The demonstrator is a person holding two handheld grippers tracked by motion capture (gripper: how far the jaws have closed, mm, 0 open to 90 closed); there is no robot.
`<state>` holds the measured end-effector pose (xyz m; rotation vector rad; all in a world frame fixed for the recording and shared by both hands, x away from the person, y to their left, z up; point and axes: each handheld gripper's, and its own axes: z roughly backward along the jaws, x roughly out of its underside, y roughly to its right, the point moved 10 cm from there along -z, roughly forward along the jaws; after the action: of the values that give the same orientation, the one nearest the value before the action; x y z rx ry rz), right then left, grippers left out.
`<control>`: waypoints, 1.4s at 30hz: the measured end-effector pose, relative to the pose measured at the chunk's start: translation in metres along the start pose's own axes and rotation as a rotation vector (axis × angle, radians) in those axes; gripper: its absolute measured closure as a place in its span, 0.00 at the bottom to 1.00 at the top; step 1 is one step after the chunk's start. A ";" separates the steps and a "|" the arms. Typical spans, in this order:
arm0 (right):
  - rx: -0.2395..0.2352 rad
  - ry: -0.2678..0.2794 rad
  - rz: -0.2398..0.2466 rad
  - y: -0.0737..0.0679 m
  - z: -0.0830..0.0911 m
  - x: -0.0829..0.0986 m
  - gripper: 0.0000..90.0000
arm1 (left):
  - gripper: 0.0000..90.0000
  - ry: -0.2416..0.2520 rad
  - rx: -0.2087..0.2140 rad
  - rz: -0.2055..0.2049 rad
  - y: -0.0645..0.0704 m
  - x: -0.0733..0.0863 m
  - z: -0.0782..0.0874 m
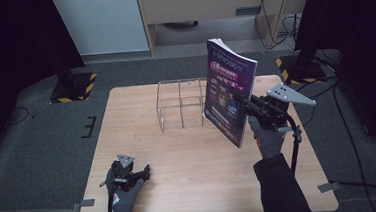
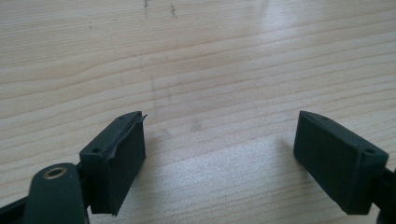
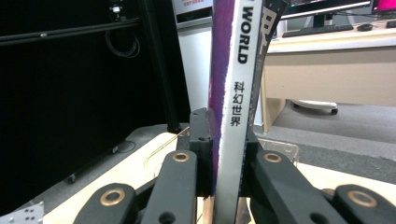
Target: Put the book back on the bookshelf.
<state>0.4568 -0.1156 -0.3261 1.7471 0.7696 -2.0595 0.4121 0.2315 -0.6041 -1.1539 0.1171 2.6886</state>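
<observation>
"WORLD 科幻世界" on magazine spine (image 3: 233,93)

Glossy paper magazine (image 1: 230,90), wooden table (image 1: 189,156)

High view looks forward and down over the worktop (image 1: 180,161); the left gripper view hangs close above it, the right gripper view faces out level.

right gripper (image 3: 227,154) | fingers (image 3: 201,149) clamp magazine (image 3: 233,93) spine (upright, "WORLD" printed) | clear rack (image 3: 280,148) behind
</observation>
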 end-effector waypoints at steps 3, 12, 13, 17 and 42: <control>0.016 0.004 0.000 0.005 -0.003 -0.002 0.92 | 0.17 0.000 0.000 0.000 0.000 0.000 0.000; 0.065 0.000 0.025 0.017 -0.017 -0.005 0.92 | 0.17 0.000 0.000 0.000 0.000 0.000 0.000; 0.068 0.001 0.024 0.018 -0.018 -0.005 0.92 | 0.17 0.000 -0.001 0.000 0.000 0.000 0.000; 0.082 0.001 0.019 0.024 -0.026 -0.004 0.92 | 0.17 0.001 -0.001 0.001 0.000 0.000 0.000; 0.149 -0.013 0.044 0.033 -0.080 0.017 0.92 | 0.17 0.000 0.000 -0.001 0.000 0.000 0.000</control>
<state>0.5367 -0.0930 -0.3568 1.8096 0.5815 -2.1446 0.4123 0.2314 -0.6042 -1.1544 0.1160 2.6876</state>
